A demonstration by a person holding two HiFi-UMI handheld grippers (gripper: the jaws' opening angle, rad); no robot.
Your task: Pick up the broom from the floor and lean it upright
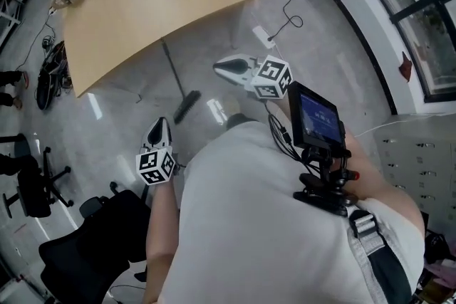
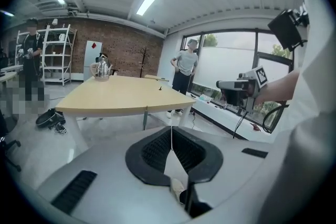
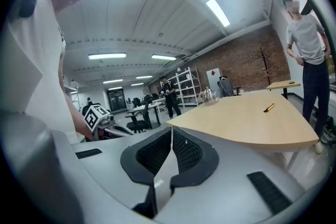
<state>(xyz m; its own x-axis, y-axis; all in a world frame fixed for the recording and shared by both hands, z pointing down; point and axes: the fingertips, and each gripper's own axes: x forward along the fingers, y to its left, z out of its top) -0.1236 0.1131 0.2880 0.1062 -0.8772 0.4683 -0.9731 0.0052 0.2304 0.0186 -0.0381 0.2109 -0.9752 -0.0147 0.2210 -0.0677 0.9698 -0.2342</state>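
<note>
Read the broom [image 1: 175,75] as already propped rather than lying flat: dark head [image 1: 187,107] down on the floor [image 1: 128,110], thin handle rising to the rim of the desk [image 1: 142,3], at 1 o'clock of the left gripper [image 1: 162,122] and 7 o'clock of the right gripper [image 1: 219,67] in the head view, touching neither. Check this in the left gripper view, with the handle [image 2: 145,119] standing upright at the desk's near edge, 12 o'clock beyond the jaws. Count both grippers as closed on nothing, ribbed pads [image 2: 156,150] pressed together in each gripper view. Treat the step in hand, then, as most likely a clean pull-back plus a check of the lean. Retreat toward 6 o'clock, never sweeping sideways across the handle. Keep the left gripper well off the head, the likeliest part to get nudged and skate out over that glossy floor. Watch the contact at the desk rim, seemingly just the handle's tip, so prone to sliding along the curved edge. In case of a topple, open wide first, close around mid-handle, then reseat with the head drawn a little farther from the desk for a steadier angle. Mind the office chair [image 1: 85,245] at 7 o'clock of the left gripper when stepping back.
</note>
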